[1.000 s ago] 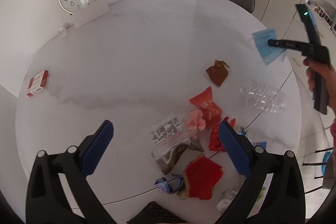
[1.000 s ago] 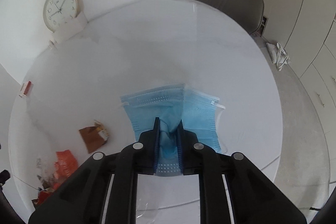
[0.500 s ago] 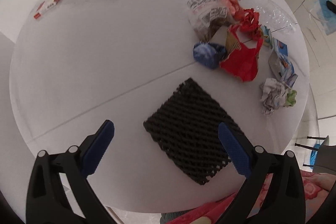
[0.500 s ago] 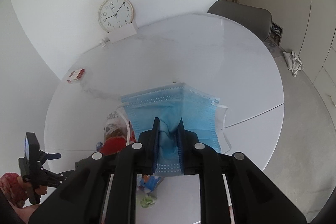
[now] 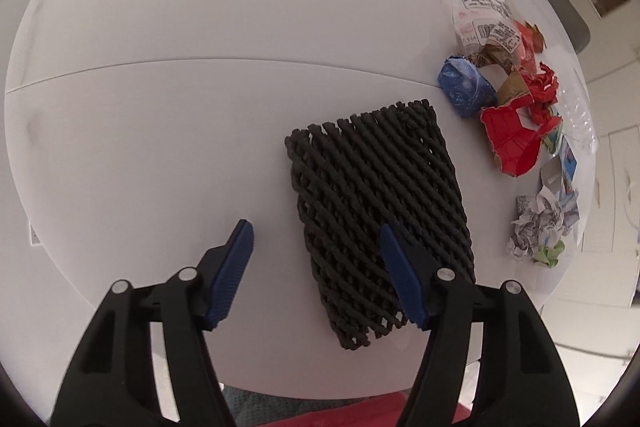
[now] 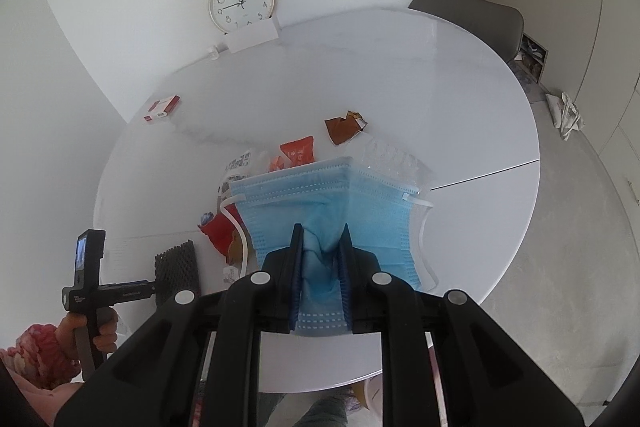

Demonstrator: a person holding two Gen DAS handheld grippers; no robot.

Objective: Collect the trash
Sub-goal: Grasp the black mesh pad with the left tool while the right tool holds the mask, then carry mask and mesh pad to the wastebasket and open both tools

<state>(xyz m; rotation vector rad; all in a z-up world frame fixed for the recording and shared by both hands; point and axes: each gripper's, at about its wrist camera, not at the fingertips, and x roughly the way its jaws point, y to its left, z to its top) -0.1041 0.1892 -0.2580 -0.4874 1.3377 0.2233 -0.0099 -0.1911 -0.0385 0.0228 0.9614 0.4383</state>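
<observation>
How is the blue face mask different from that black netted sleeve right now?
The face mask is pale blue, smooth, pleated cloth; the netted sleeve is black, open foam mesh. The mask hangs above the table, pinched in the right gripper; the sleeve lies flat on the table. The left gripper, jaws just closing, is not yet pressing on the sleeve. Both are soft and light.

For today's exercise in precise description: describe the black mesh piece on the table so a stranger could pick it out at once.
Start at the round white table and find the heap of crumpled wrappers near its edge. Just beside that heap, nearer the person, the black foam net lies flat. It alone is black, rectangular and woven in an open lattice; its neighbours are coloured and crumpled.
</observation>
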